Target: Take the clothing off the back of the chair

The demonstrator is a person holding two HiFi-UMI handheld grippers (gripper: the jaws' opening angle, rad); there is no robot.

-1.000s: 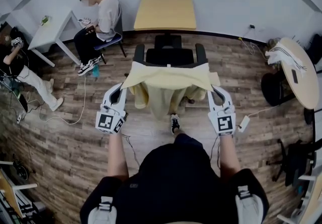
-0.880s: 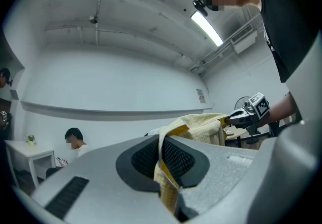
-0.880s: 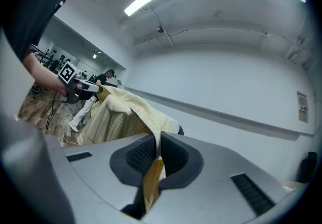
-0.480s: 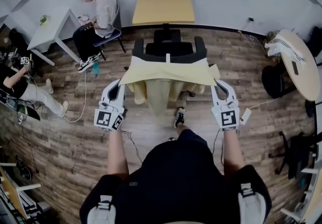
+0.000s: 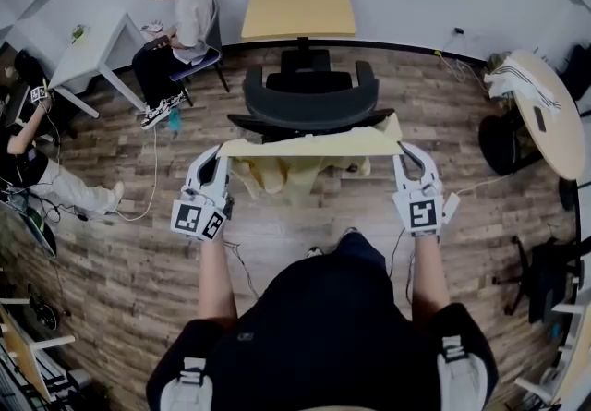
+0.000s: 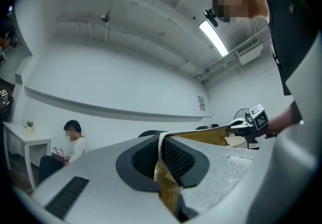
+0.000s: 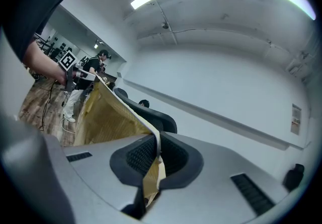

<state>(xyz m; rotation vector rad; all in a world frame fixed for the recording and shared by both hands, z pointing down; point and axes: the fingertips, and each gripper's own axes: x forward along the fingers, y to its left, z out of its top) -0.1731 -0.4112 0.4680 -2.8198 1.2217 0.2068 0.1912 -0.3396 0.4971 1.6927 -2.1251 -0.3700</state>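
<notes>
The clothing (image 5: 309, 148) was a pale yellow garment, drawn out into a taut, nearly level band. The left gripper (image 5: 222, 158) and the right gripper (image 5: 400, 154) each had its jaws closed on one end of the cloth. Below the stretched upper edge the rest hung in loose folds, bunched more toward the left. The chair (image 5: 307, 97) was a black office chair with armrests, standing upright with its seat beyond its curved back. The garment ran along the near side of that back, just beside it; contact between them could not be told
</notes>
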